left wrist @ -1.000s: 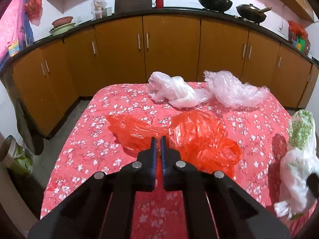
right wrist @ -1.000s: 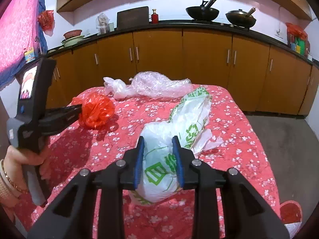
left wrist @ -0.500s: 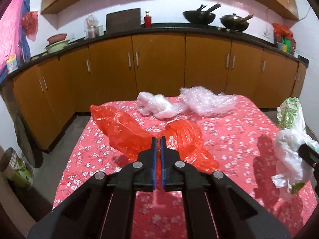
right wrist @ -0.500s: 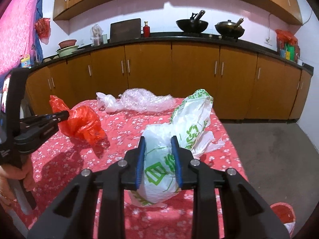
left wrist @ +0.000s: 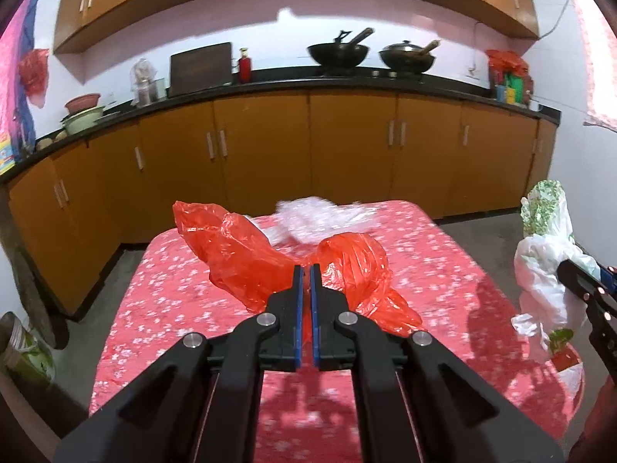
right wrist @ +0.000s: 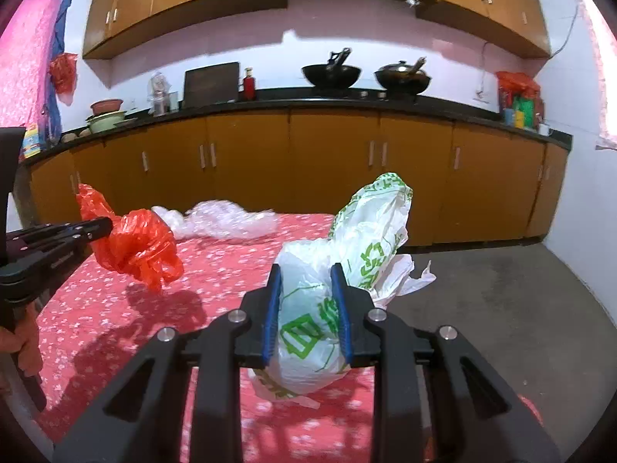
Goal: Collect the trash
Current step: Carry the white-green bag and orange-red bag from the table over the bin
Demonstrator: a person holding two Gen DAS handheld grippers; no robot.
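Note:
My left gripper is shut on a crumpled red plastic bag and holds it above the red flowered table. From the right wrist view the left gripper shows at the left with the red bag hanging from it. My right gripper is shut on a white plastic bag with green print, lifted over the table's right side. That bag also shows in the left wrist view. Clear and white crumpled plastic bags lie at the table's far edge.
Brown cabinets under a dark counter with woks run behind the table. Grey floor lies to the right. A red item sits at the table's right edge. A green-and-white container stands on the floor at left.
Both grippers have risen, lifting their bags clear of the table. The red bag now hangs in the air; the view shows more wall and upper cabinets.

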